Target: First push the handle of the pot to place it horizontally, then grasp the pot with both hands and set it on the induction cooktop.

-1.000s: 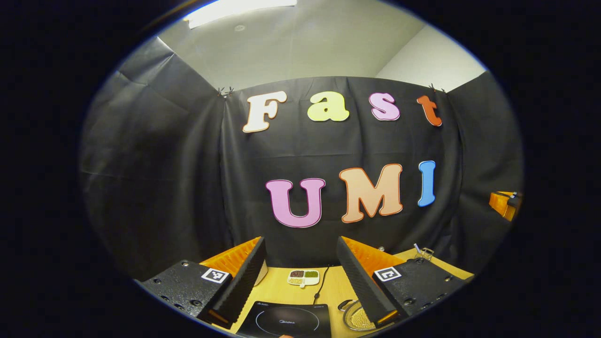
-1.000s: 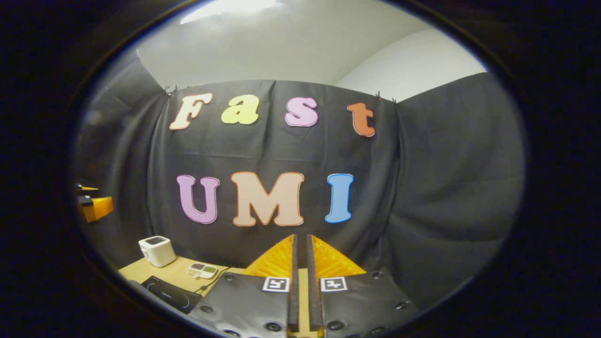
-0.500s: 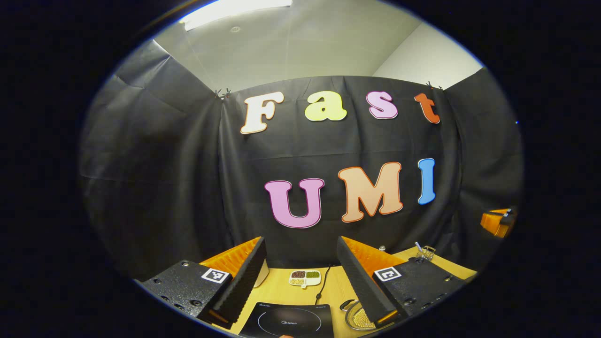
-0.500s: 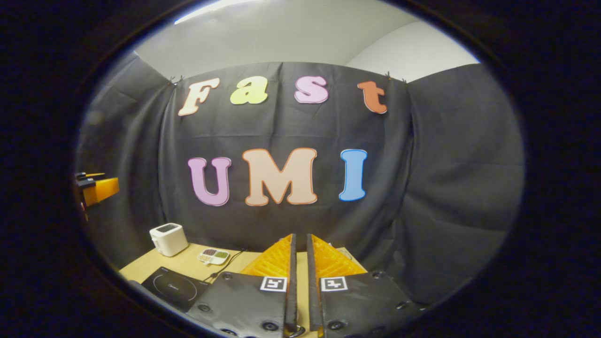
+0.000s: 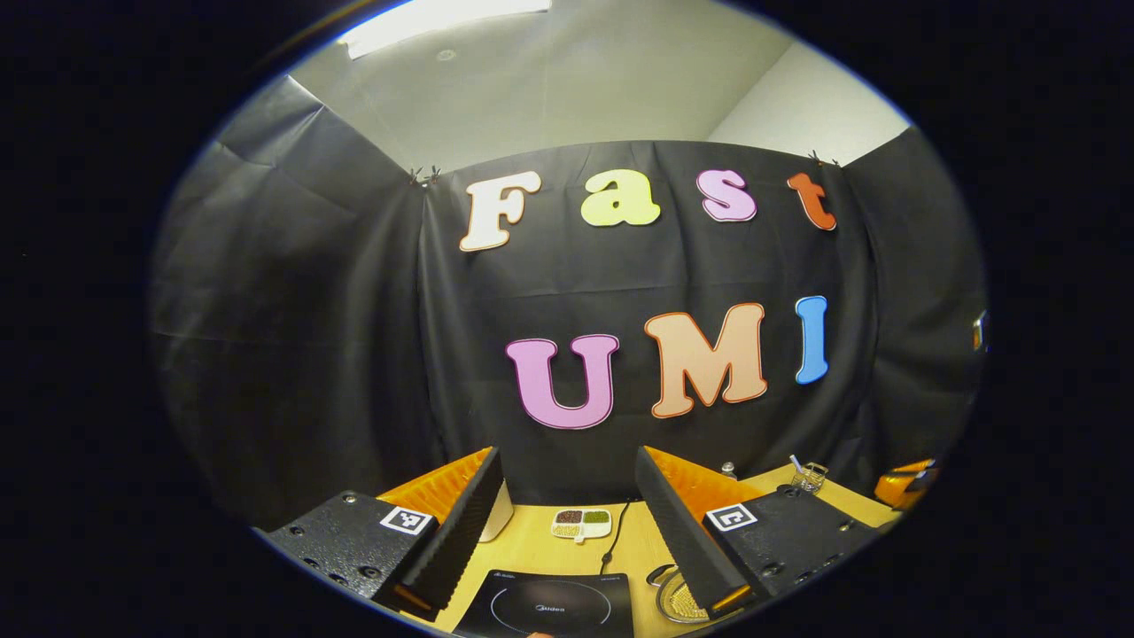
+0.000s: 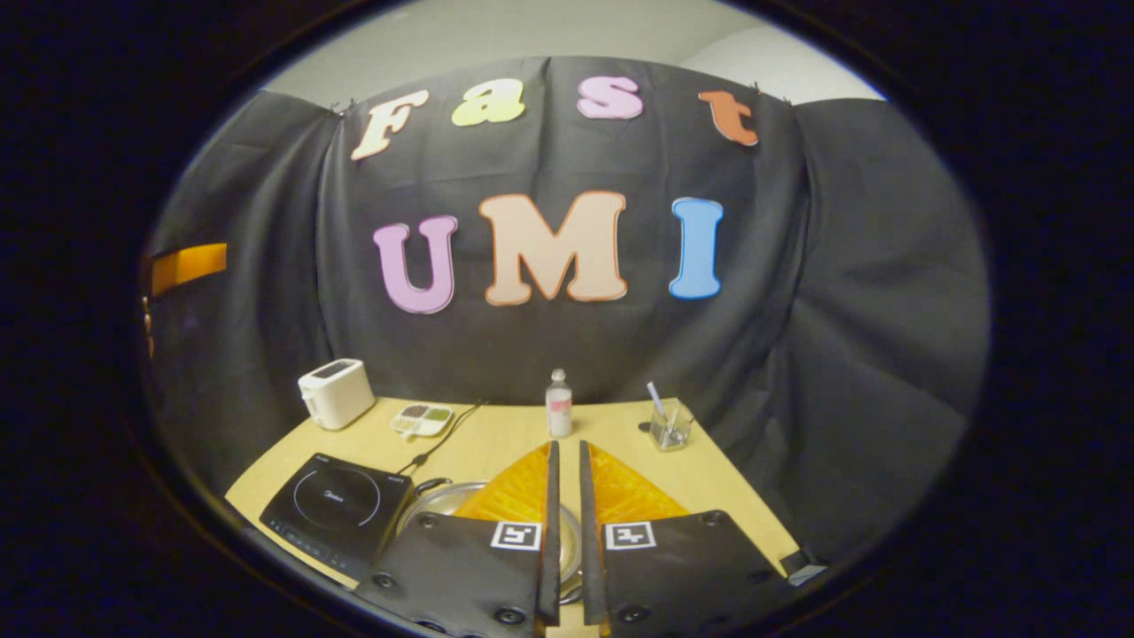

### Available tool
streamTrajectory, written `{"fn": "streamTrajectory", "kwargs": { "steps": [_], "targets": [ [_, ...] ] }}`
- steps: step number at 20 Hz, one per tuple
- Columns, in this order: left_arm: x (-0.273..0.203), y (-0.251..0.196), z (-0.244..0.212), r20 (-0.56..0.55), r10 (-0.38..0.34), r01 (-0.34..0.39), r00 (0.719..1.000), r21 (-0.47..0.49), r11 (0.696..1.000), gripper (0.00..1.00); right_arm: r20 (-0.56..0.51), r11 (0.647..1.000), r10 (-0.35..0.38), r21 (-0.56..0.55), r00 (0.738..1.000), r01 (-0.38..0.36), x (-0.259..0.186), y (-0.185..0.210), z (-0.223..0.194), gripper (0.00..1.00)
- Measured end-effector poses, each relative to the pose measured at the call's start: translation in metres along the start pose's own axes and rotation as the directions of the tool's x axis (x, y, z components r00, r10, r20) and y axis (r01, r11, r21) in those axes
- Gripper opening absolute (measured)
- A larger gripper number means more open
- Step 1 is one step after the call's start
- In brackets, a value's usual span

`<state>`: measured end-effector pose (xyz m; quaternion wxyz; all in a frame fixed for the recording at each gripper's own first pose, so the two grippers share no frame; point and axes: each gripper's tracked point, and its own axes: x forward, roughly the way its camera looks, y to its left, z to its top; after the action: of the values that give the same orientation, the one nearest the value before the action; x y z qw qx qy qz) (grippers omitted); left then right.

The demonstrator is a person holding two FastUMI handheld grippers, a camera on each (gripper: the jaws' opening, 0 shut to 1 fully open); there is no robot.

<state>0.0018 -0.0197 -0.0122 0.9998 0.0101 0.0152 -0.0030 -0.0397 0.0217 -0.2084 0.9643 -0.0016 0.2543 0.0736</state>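
Observation:
A metal pot (image 6: 432, 501) with something yellow inside (image 5: 679, 604) sits on the wooden table, right of the black induction cooktop (image 6: 335, 503) (image 5: 549, 608). In the right gripper view my right gripper (image 6: 567, 446) hovers above the pot, its fingers shut with nothing between them, and they hide most of the pot. In the left gripper view my left gripper (image 5: 567, 458) stands open and holds nothing, high over the cooktop. Its right finger covers part of the pot. The pot's handle is mostly hidden.
A white toaster (image 6: 335, 393), a small divided dish of beans (image 6: 423, 418) (image 5: 581, 522), a small bottle (image 6: 558, 405) and a glass with a stick in it (image 6: 669, 428) (image 5: 808, 477) stand along the table's back. A cable runs from the cooktop to the wall.
The right gripper has tipped downward, bringing the table, pot and cooktop into its view. In the left gripper view it has sunk lower at the right edge. The left gripper has barely moved.

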Motion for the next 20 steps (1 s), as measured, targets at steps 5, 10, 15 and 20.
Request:
{"fn": "streamTrajectory", "kwargs": {
  "steps": [5,10,15,20],
  "targets": [
    [0.001,0.002,-0.007,-0.015,0.013,-0.013,1.000,-0.001,1.000,0.96,-0.214,0.999,0.041,-0.015,0.976,-0.045,0.007,0.013,-0.086,0.12],
    [0.001,0.008,-0.017,-0.039,0.030,-0.030,0.999,-0.002,1.000,0.96,-0.437,0.997,0.072,-0.002,0.897,-0.081,0.001,0.022,-0.167,0.12],
    [0.000,0.015,-0.024,-0.058,0.053,-0.053,0.997,0.000,0.999,0.96,-0.602,0.993,0.083,-0.021,0.794,-0.120,-0.010,0.027,-0.218,0.12],
    [0.000,0.020,-0.034,-0.079,0.074,-0.076,0.994,-0.015,0.997,0.97,-0.724,0.992,0.095,0.007,0.683,-0.130,-0.015,0.031,-0.256,0.11]
  ]
}}
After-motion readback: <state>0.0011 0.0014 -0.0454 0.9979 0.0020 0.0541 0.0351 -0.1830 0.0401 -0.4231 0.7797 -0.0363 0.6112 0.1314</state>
